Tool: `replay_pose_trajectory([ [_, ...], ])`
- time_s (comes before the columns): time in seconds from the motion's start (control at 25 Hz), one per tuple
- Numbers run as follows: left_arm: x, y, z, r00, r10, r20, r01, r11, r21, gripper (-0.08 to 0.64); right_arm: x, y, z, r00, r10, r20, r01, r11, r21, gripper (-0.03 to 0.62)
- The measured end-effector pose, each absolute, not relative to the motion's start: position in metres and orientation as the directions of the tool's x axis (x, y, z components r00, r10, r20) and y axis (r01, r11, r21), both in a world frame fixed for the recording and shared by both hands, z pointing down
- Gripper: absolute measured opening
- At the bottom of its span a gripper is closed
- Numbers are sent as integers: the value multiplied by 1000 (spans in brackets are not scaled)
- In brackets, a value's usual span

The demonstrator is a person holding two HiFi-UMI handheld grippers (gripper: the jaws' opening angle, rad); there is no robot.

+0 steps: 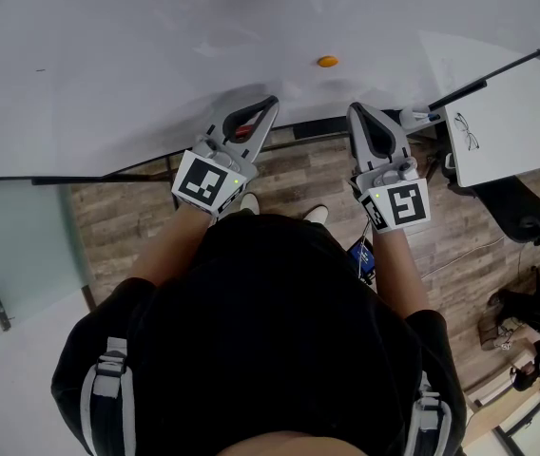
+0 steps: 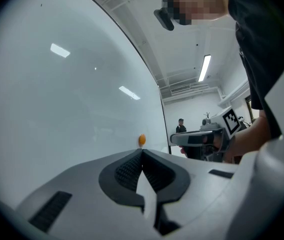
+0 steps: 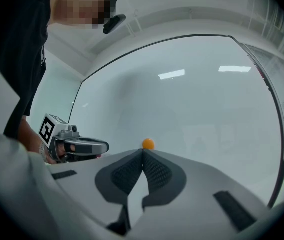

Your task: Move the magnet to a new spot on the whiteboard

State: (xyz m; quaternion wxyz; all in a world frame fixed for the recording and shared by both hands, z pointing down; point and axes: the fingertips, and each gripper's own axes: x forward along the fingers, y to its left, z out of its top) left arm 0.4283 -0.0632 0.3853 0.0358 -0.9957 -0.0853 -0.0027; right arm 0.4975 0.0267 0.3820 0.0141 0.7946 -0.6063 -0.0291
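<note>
Glossy white whiteboard (image 1: pixel 156 65) fills the view ahead, with the small round orange magnet (image 1: pixel 327 62) stuck on it, apart from both tools and nearer the right tool (image 1: pixel 356 110). That one and the left tool (image 1: pixel 270 103) both have their jaws pressed together on nothing, so I judge this the approach stage. Next, the right tool must open, reach in and close on the magnet, whose thickness is too small to make out.

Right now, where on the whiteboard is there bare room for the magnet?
Nearly all of the whiteboard is bare: the wide stretch left of the orange magnet, and the band right of it up to the dark rod. Crowded only low in the middle, where the shut left gripper and right gripper point at it.
</note>
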Motion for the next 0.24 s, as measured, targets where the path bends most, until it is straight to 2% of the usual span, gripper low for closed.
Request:
replay_pose_trajectory([
  [0.24,427,-65,386,985,170,17,171,-983,-70,3,496,24,382,265,-964,-33,-962,-267,54,2],
])
